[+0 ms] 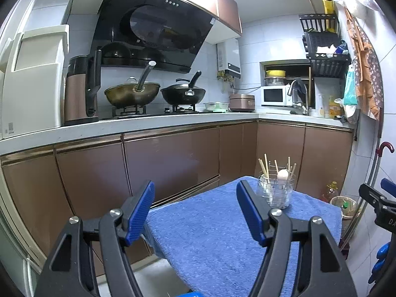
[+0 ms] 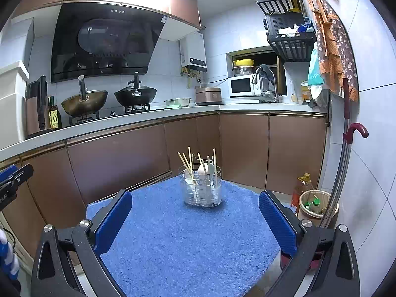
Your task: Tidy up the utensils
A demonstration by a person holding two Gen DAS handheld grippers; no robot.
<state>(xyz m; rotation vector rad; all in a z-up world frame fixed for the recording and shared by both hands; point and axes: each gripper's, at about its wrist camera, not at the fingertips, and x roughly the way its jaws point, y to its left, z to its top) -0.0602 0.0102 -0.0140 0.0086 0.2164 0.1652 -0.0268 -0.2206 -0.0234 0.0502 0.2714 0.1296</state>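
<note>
A clear utensil holder (image 2: 202, 190) with a wire frame stands at the far end of a blue towel (image 2: 188, 242) that covers a small table. It holds several wooden chopsticks (image 2: 184, 162) and white spoons (image 2: 206, 169). It also shows in the left wrist view (image 1: 276, 190). My left gripper (image 1: 195, 198) is open and empty, above the towel's left edge. My right gripper (image 2: 195, 203) is open and empty, above the towel, short of the holder. Part of the right gripper shows in the left wrist view (image 1: 378, 203), and part of the left gripper in the right wrist view (image 2: 12, 180).
Brown cabinets (image 2: 118, 158) under a white counter (image 2: 148, 120) run behind the table. Two woks (image 2: 135, 95) sit on the stove. A bin (image 2: 318, 204) and an oil bottle (image 2: 300, 188) stand on the floor at right, beside a pole with a red hook (image 2: 356, 130).
</note>
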